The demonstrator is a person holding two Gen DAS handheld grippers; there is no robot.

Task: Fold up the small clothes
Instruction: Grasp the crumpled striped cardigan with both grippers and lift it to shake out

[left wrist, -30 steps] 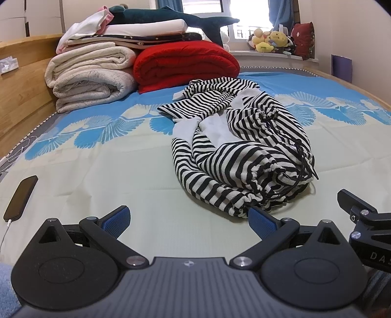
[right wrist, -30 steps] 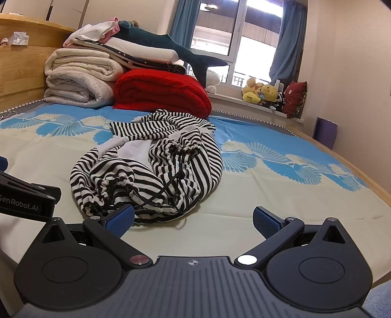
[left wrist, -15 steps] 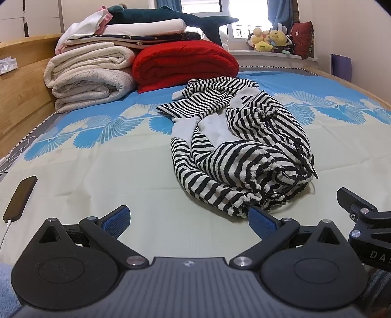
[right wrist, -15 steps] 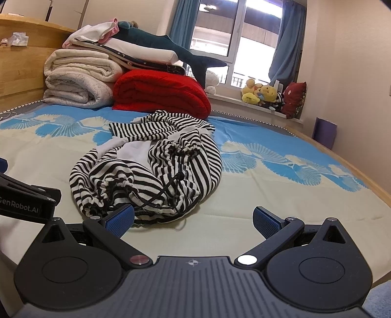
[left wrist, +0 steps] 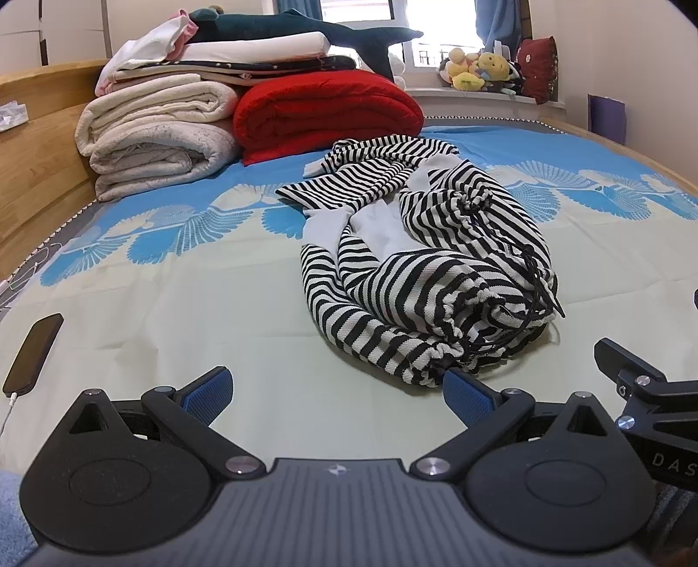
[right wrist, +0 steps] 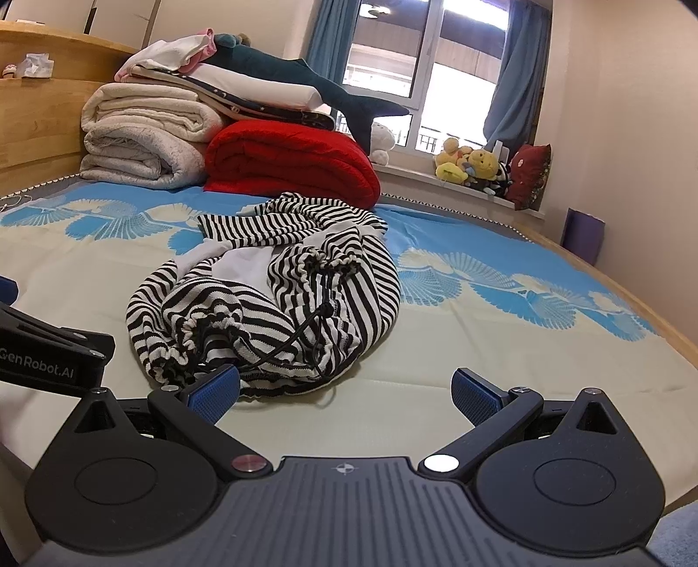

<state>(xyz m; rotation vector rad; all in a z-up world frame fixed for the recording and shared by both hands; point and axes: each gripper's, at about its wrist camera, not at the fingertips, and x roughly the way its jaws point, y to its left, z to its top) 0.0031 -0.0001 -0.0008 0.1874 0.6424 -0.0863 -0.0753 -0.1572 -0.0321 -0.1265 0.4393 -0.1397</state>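
Observation:
A crumpled black-and-white striped garment (left wrist: pixel 419 270) with a gathered waistband and black drawstring lies in a heap on the bed; it also shows in the right wrist view (right wrist: pixel 270 305). My left gripper (left wrist: pixel 336 392) is open and empty, low over the sheet, its right fingertip (left wrist: pixel 462 390) just at the garment's near edge. My right gripper (right wrist: pixel 344 392) is open and empty, its left fingertip (right wrist: pixel 216 390) close to the garment's near hem. The right gripper's body (left wrist: pixel 645 392) shows at the right edge of the left wrist view.
Folded cream blankets (left wrist: pixel 157 135), a red blanket (left wrist: pixel 327 113) and a plush shark (left wrist: pixel 305 32) are stacked at the bed's head. A phone on a cable (left wrist: pixel 32 353) lies at the left. A wooden bed frame (left wrist: pixel 35 174) borders the bed. Soft toys (right wrist: pixel 475 168) sit on the windowsill.
Both grippers have crept slightly closer to the garment. The garment has not moved and both grippers stay open.

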